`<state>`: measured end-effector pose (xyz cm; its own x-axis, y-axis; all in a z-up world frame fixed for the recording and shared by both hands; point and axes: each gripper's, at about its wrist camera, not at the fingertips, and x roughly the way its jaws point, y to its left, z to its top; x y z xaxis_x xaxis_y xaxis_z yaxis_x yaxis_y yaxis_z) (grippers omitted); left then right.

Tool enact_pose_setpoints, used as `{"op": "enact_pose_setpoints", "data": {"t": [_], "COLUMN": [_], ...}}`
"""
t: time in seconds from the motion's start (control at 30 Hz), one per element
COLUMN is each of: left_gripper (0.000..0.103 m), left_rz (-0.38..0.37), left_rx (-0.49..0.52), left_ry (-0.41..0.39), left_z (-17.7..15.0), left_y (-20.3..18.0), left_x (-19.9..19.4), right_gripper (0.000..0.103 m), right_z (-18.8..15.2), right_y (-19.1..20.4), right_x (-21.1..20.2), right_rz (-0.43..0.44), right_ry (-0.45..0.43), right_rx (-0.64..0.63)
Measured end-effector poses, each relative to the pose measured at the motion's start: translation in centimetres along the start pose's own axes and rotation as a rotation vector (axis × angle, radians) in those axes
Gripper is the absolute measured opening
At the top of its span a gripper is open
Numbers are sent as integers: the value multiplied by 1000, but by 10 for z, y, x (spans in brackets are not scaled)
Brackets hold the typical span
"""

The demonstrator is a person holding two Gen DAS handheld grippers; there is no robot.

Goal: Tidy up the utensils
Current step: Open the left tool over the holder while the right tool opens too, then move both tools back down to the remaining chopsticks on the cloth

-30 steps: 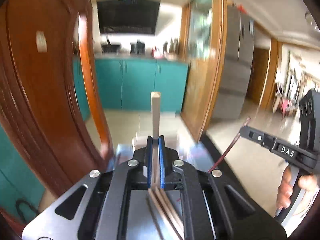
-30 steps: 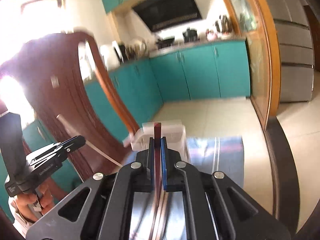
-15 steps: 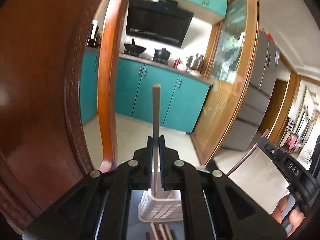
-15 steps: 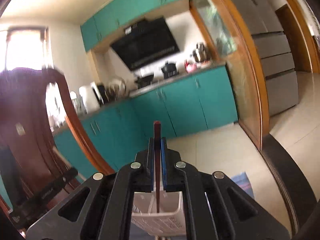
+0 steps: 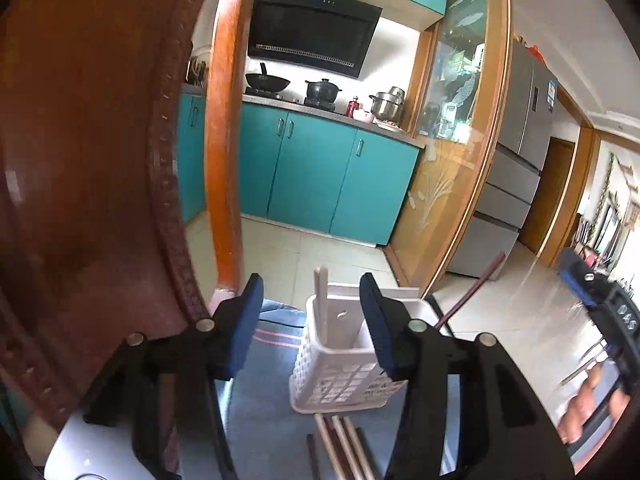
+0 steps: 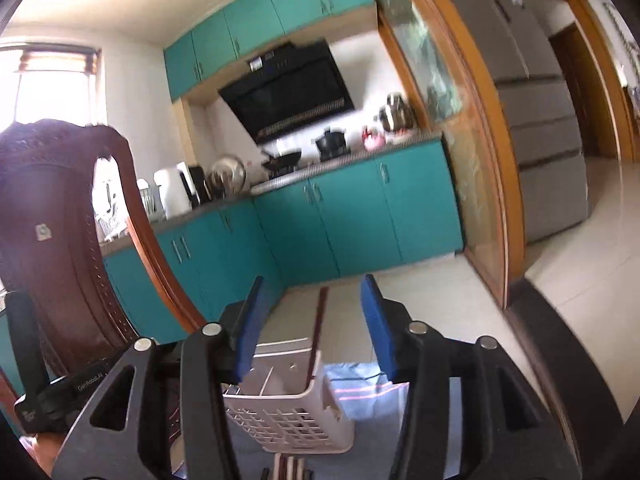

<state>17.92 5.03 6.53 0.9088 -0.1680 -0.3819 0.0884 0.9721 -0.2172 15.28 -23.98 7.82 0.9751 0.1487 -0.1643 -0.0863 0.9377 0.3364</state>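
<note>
A white perforated utensil holder (image 5: pixel 340 364) stands on a blue cloth; it also shows in the right wrist view (image 6: pixel 288 404). My left gripper (image 5: pixel 312 324) is open just above it, and a pale chopstick (image 5: pixel 321 296) stands in the holder's left side. My right gripper (image 6: pixel 310 328) is open above the holder, and a dark red chopstick (image 6: pixel 318 328) stands in it, leaning on the rim. That dark chopstick (image 5: pixel 472 292) shows slanted in the left wrist view. Several more chopsticks (image 5: pixel 344 448) lie on the cloth in front of the holder.
A carved dark wooden chair back (image 5: pixel 100 160) stands close on the left, also in the right wrist view (image 6: pixel 60 248). The blue cloth (image 5: pixel 264 400) covers the table. Teal kitchen cabinets (image 5: pixel 320 176) and a glass partition (image 5: pixel 452 152) are far behind.
Both grippers held a chopstick upright and lowered it over the holder. Both jaws have now opened, and the pale and dark red chopsticks stand in the holder.
</note>
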Motion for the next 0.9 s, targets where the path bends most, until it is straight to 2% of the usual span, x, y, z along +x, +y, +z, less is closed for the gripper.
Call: {"op": "enact_pose_setpoints", "data": {"t": [0.07,0.13,0.2,0.23,0.33,0.43,0.53,0.63,0.8,0.9], "left_gripper": [51,56,57,57,57,57,57,62,62,62], "left_rz": [34,66,82,85,94,96,97,104,127,134], "left_rx": [40,59,54,50,35,31,51,82,122,113], "left_ry": [15,42,92,113,195,251,301,333,400,442], "left_z": [-9,-20,-29,-32,-42,-50,-59,-67,-84,-91], "left_y": [2,8,13,15,20,20,20,19,23,28], "left_x": [-7,-11,-7,-5,8,18,24,24,30,34], "right_gripper": [48,48,48,48,48,48,48,48,47,47], "right_z": [-12,-31,-59,-80,-136,-179,-202,-201,-197,-192], "right_y": [-6,-12,-13,-7,10,23,29,26,18,6], "right_x": [-12,-13,3,25,69,95,106,110,114,115], "right_rz": [6,20,22,16,36,25,-28,-51,-58,3], "right_ry": [-1,48,189,338,629,794,864,872,902,906], "right_rx": [-15,-23,-42,-77,-167,-227,-278,-244,-226,-132]}}
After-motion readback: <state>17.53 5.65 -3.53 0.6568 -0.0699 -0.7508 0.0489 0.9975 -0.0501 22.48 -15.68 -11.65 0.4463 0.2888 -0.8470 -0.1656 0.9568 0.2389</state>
